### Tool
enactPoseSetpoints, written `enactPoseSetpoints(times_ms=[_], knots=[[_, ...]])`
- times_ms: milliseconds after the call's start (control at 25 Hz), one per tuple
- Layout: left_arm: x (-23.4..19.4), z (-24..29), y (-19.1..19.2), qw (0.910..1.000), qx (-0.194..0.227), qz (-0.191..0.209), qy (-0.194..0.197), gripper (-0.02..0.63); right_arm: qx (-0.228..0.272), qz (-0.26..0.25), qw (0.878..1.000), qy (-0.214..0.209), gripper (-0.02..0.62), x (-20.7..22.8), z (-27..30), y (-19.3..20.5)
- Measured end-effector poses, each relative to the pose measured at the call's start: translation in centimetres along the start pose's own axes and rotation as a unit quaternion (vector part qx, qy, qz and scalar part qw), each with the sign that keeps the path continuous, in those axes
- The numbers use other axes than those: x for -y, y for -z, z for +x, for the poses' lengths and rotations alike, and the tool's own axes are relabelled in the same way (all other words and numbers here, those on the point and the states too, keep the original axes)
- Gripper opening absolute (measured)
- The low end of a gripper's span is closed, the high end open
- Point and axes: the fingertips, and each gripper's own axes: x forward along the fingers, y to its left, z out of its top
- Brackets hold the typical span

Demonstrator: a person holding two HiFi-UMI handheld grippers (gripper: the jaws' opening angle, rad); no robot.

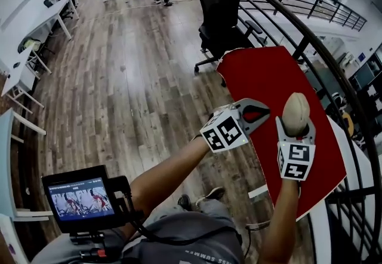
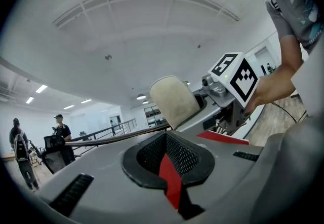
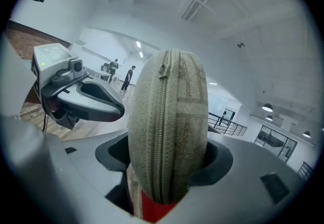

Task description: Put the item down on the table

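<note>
Two grippers are held side by side over the near half of the red table [image 1: 280,80], and only one of them carries anything. Our right gripper [image 1: 296,132] is clamped on a beige zip pouch [image 1: 295,112]. In the right gripper view the pouch fills the hollow between the jaws, standing upright with its zipper edge turned toward the camera and its rounded top rising well past the jaw tips. Our left gripper [image 1: 261,113] has its jaws drawn together with nothing between them. In the left gripper view only a thin strip of red surface shows through the slit below its black mesh pads.

From the head view the pouch sits over the table's middle, closer to the near end than to the far one, while the left gripper reaches in across the table's left edge. The two grippers are near each other but apart. In the left gripper view the pouch stands out against the white ceiling with the red surface lower down, so it is up in the air and clear of the table.

A curved black railing [image 1: 310,36] runs along the table's right edge, and a black office chair [image 1: 219,12] stands at its far-left corner on the wooden floor [image 1: 119,77]. A small monitor [image 1: 77,200] sits at our left, close to the body.
</note>
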Motion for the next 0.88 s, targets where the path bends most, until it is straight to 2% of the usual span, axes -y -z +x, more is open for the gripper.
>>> enactPoseSetpoints(times_ms=[280,440,600,880], knots=[[-1.8,2.8,2.5,1.0000,0.004,-0.002,0.001,0.005,0.001,-0.002,1.000,0.004,0.275,2.1,3.8,1.7],[-4.3,6.2,1.6,0.9998,0.017,-0.011,0.002,0.005,-0.008,0.001,1.000,-0.001,0.275,5.4,6.6,1.6],[-5.7,8.9,2.6,0.9999,0.003,-0.013,0.007,0.005,-0.015,0.002,1.000,-0.006,0.275,7.5,8.8,2.0],[-8.7,14.5,2.9,0.9998,0.006,-0.019,-0.003,0.005,-0.016,-0.011,1.000,-0.021,0.275,11.2,12.7,2.8]])
